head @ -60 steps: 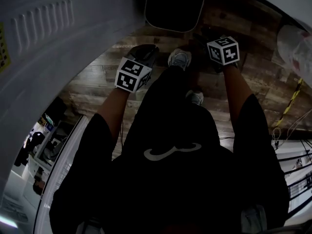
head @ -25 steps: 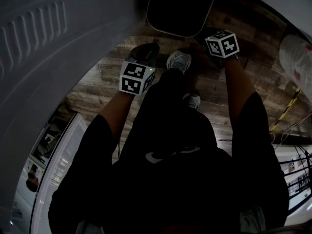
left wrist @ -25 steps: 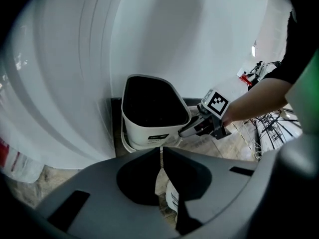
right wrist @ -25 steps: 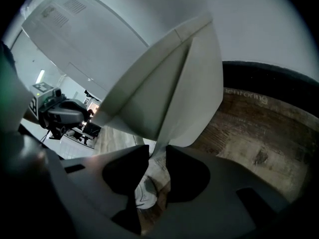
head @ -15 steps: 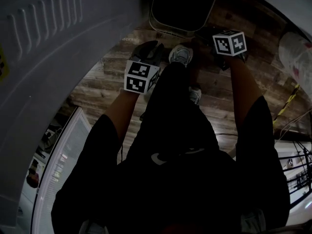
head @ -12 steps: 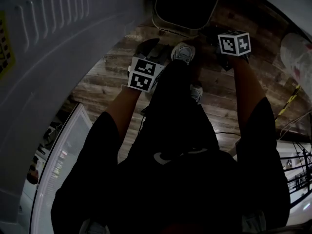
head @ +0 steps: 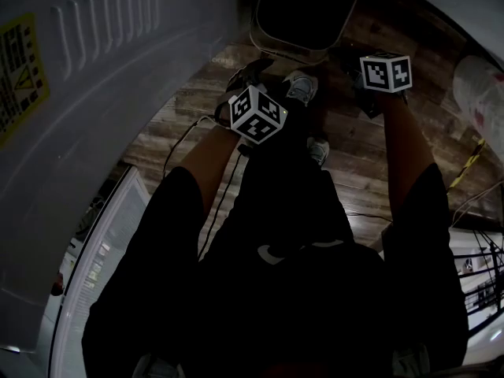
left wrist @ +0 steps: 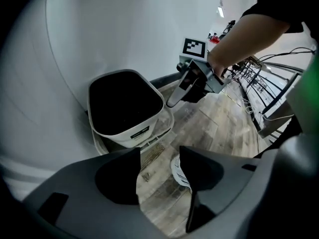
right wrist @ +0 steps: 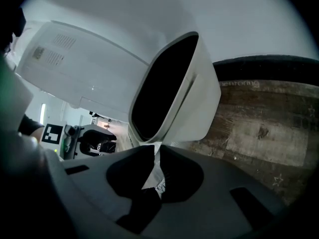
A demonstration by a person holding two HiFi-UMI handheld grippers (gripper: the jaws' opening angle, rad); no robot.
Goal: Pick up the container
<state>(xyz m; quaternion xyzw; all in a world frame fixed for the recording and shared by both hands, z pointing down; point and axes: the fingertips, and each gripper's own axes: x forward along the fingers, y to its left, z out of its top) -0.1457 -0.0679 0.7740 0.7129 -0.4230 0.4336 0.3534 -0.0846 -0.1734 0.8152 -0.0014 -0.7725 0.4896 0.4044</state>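
The container (head: 303, 14) is a white bin with a dark inside, standing on the wood floor at the top of the head view. My right gripper (head: 352, 57) reaches its right rim. In the right gripper view the rim (right wrist: 160, 133) runs down into the narrow gap of the right gripper (right wrist: 155, 151), whose jaws are closing on it. My left gripper (head: 250, 73) hovers short of the container's left side. Its jaws are opening, and the left gripper (left wrist: 159, 176) has only floor and a shoe (left wrist: 178, 169) showing beyond the gap. The container (left wrist: 124, 108) lies ahead of it, the right gripper (left wrist: 182, 88) at its rim.
A large white curved housing (head: 94, 93) with a yellow label (head: 20, 53) fills the left. The person's shoes (head: 302, 87) stand just before the container. A white bag (head: 482, 93) and cables (head: 472, 246) lie to the right on the wood floor (head: 173, 132).
The left gripper has swung right, toward the person's leg, and its marker cube has turned onto a corner. The right gripper has stayed at the container's right rim.
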